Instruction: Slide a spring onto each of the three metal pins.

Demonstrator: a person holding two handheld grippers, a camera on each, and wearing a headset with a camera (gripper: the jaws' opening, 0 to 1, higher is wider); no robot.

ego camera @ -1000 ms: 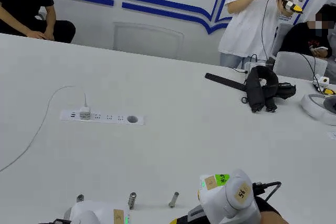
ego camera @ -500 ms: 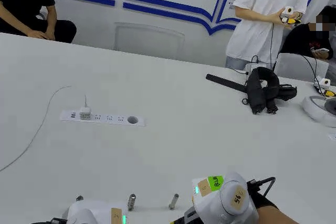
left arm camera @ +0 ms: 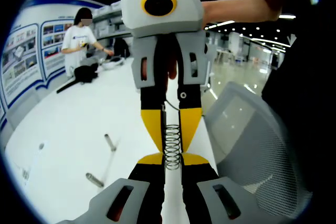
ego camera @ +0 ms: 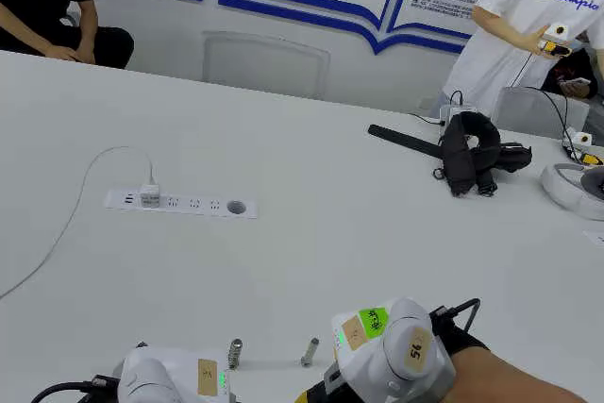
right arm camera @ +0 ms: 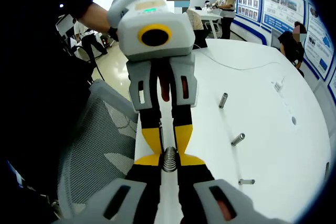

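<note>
Left gripper view: small metal pins [left arm camera: 110,142] sit on the white table [left arm camera: 79,114] at left. At centre, my left gripper [left arm camera: 172,162] and right gripper [left arm camera: 172,137] meet tip to tip, and each pair of yellow-tipped jaws is pinched onto one end of a spring [left arm camera: 172,150]. I hold it above the table's near edge, apart from the pins, with a grey mesh chair [left arm camera: 252,145] at right.
</note>
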